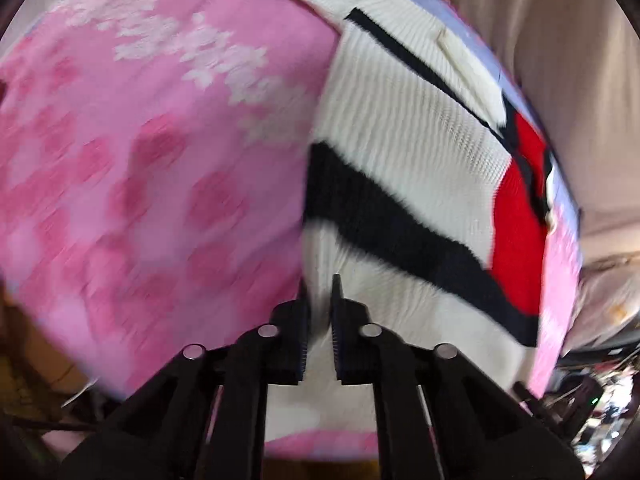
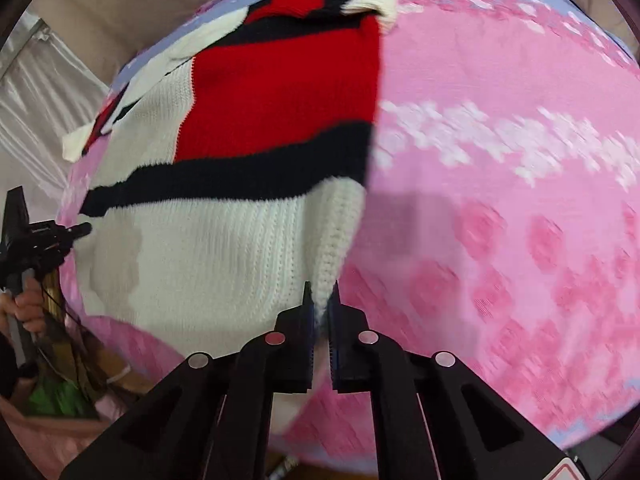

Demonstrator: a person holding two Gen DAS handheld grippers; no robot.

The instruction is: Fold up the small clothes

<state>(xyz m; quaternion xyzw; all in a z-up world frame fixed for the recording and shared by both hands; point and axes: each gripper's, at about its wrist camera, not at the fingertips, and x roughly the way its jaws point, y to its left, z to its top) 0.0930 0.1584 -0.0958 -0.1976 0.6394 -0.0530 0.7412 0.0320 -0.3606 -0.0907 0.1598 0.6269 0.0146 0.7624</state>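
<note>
With both the left tongs (image 1: 320,292) and right tongs (image 2: 321,296) pinching the knit sweater's (image 1: 400,128) near hem, carry both corners level and together so the fold lands square.

Work surface: covered by a pink cloth (image 1: 160,168) with darker pink blotches and a band of white blossom-like marks, its far edge trimmed in pale lilac; it fills most of both wrist views. Behind it: a beige fabric backdrop (image 1: 568,80) falling in soft folds, and, in the right wrist view, a shiny silver-white sheet (image 2: 36,92) on the left. Periphery: dim, blurred clutter below the surface's edges, including something green (image 2: 60,398) at lower left; lighting bright and even.
</note>
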